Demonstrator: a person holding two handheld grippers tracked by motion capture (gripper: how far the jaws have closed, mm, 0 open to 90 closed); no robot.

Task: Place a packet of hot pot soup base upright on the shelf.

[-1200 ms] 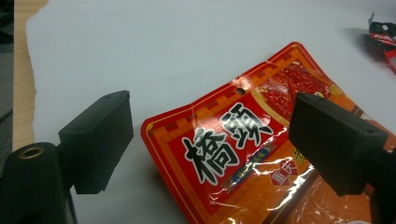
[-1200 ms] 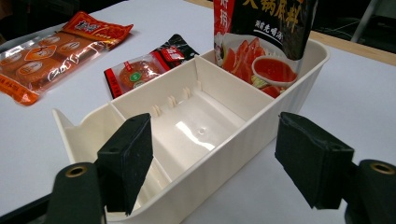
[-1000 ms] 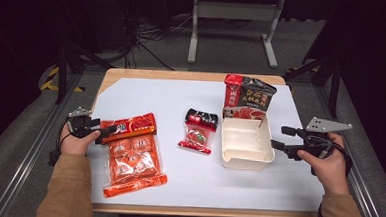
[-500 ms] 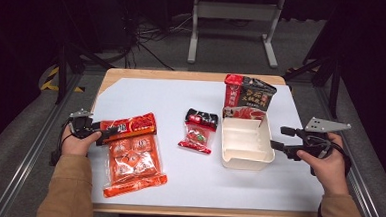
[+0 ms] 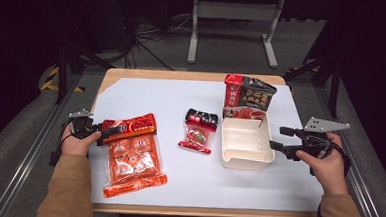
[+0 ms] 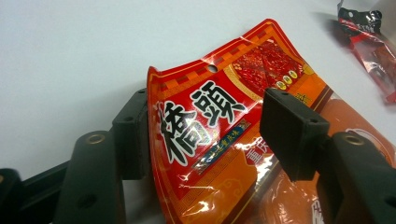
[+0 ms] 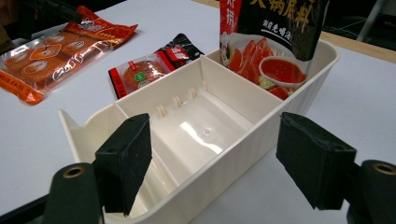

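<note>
our left gripper (image 6: 205, 135) has been closing around the big orange bag's (image 5: 131, 153) top edge, not squeezing yet; it's light, floppy, slippery.

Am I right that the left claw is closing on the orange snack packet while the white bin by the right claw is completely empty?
Not quite: the white bin isn't empty. The right gripper view shows a red and black pouch standing at its far end. The left claw has indeed been closing around the orange snack packet.

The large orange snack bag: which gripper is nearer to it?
Left. The left gripper has its jaws around the large orange snack bag's top edge and has just been closing. The right gripper sits across the table beside the cream bin.
</note>
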